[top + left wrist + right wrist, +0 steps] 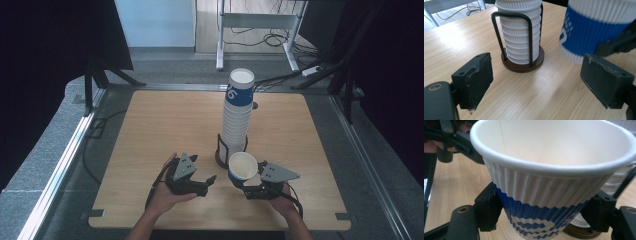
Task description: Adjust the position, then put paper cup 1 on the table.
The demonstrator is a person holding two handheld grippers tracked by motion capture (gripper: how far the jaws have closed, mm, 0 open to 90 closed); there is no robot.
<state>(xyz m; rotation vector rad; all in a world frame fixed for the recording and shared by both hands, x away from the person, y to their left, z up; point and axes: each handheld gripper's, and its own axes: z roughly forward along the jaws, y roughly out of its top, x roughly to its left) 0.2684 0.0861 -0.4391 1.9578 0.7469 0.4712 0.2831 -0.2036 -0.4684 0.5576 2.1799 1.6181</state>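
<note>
A tall stack of white ribbed paper cups (237, 112), the top one banded blue, stands in a black wire holder (512, 37) on a round brown base near the middle of the wooden table (150, 130). My right gripper (239, 182) is shut on a single blue and white paper cup (243, 166), held upright and empty just in front of the holder. In the right gripper view the pads press on the held cup (549, 170) at its blue band. My left gripper (210, 182) is open to the left of that cup, with bare table between its pads (477, 80).
Behind the table stand a white desk frame (250, 22) and loose cables (280, 40) on the floor. Metal rails (65, 160) run along both sides of the table. Dark curtains (45, 50) hang at left and right.
</note>
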